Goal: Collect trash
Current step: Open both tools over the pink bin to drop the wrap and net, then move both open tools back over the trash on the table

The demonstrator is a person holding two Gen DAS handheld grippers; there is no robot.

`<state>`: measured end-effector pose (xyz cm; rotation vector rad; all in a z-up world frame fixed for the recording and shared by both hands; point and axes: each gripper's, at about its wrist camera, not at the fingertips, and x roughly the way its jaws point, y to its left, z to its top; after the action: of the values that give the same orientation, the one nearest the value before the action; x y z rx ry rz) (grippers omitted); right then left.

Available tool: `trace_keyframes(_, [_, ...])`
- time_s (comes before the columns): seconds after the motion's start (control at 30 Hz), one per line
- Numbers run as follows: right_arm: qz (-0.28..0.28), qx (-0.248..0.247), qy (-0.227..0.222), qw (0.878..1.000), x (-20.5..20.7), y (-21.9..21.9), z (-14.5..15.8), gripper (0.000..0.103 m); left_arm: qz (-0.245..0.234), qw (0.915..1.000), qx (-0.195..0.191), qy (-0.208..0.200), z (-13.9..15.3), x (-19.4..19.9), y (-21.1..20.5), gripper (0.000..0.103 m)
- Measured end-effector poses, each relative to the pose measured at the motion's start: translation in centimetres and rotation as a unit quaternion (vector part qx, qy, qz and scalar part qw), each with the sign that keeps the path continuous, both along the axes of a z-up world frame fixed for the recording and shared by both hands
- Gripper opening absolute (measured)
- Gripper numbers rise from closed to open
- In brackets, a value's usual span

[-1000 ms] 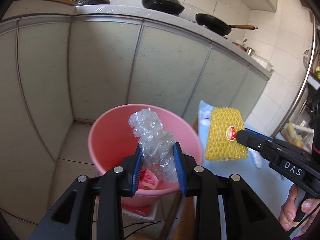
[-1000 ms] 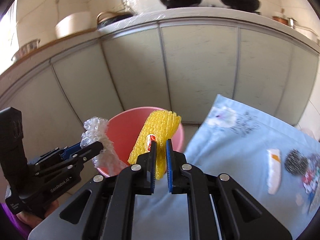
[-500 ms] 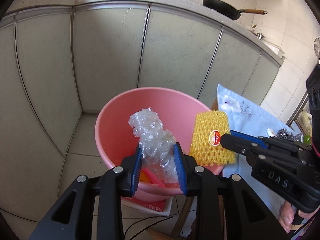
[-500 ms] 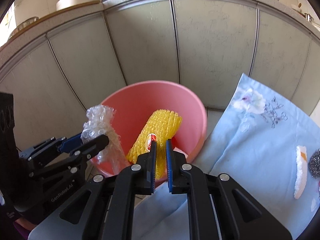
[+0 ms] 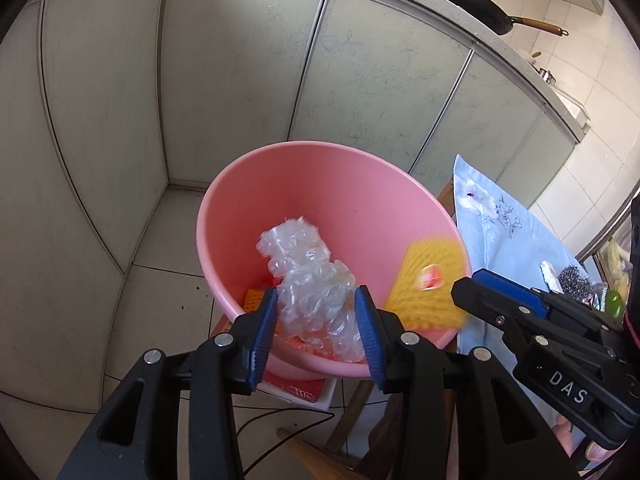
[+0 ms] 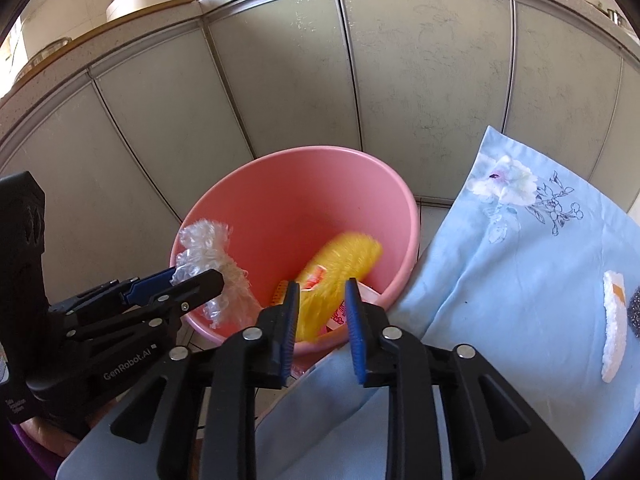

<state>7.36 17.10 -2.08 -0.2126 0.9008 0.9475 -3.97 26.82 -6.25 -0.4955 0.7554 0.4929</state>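
Your left gripper [image 5: 316, 328] holds the bubble wrap [image 5: 310, 276] between its fingers, over the near side of the pink bucket [image 5: 280, 184]. Your right gripper [image 6: 322, 320] has its fingers parted, and the yellow foam net [image 6: 340, 268] shows blurred between and beyond them, inside the bucket mouth; it looks loose and falling, though I cannot tell whether a finger touches it.

The risks lie in how light these things are. The wrap is a crumpled, clear, springy wad: if you open the left fingers while it sits this close to the near rim, part of it could hang over the edge and tip out onto the tiled floor, or cling to a ribbed blue pad [image 5: 264, 332]. Move it further over the middle before you let go. The net is a soft, open mesh sleeve with a red sticker, and its mesh could snag on a right pad [image 6: 290, 316], so draw that gripper back cleanly.

The bucket is smooth thin plastic, widening upward, and appears to rest on a low box beside the bench; a knock from either gripper could shift or tip it. Some orange and red scraps already lie at its bottom. On the pale blue flowered cloth [image 6: 520, 264] over the bench, a white-and-orange piece [image 6: 614, 328] and a dark scourer [image 6: 634, 312] wait well apart from the bucket.
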Motion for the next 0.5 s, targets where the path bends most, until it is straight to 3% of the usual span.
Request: trace_keyframes(0.5, [-0.021,0.020,0.008,1.000,-0.3,-2.8,0.3,0.025,-0.012,0.9997,0.007,-0.021,1.9,-0.5,-1.3,0.039])
